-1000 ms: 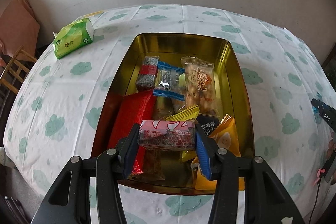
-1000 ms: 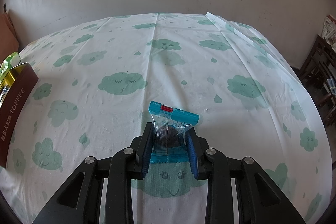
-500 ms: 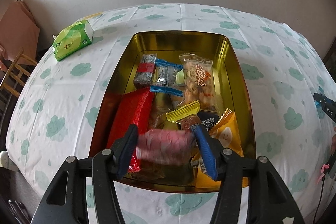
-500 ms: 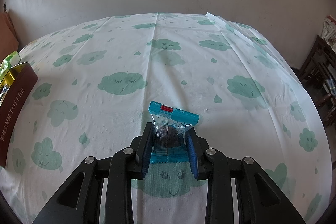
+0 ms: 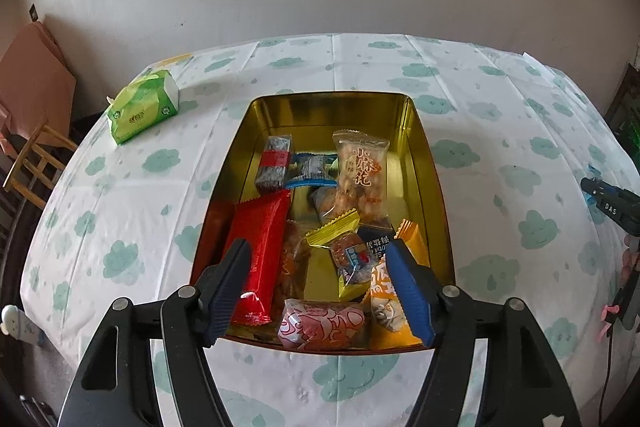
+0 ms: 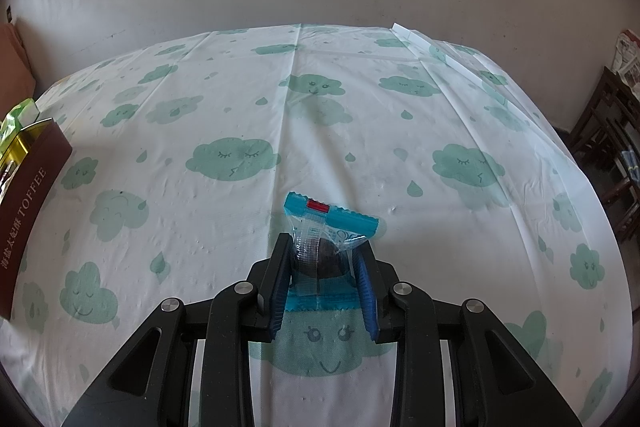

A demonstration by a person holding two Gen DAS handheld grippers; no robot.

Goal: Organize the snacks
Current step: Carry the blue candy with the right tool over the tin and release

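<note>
Your left tongs [image 5: 318, 287] stand apart and empty above the near end of the gold tin [image 5: 426, 147]; the pink-wrapped snack [image 5: 322, 323] lies inside, against the near wall. Your right tongs [image 6: 324, 279] are clamped on the blue-edged clear packet [image 6: 326, 235], just above the worktop [image 6: 240, 99], well apart from the tin. Judged light, crinkly and slippery: grip across the firm dark filling, not the film edges.

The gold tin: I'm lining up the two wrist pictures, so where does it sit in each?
Left wrist: the gold tin fills the centre, open, snacks inside.
Right wrist: only its brown TOFFEE-lettered side shows, at the far left edge.
Shared landmark: the green tissue pack, beyond the tin.
</note>
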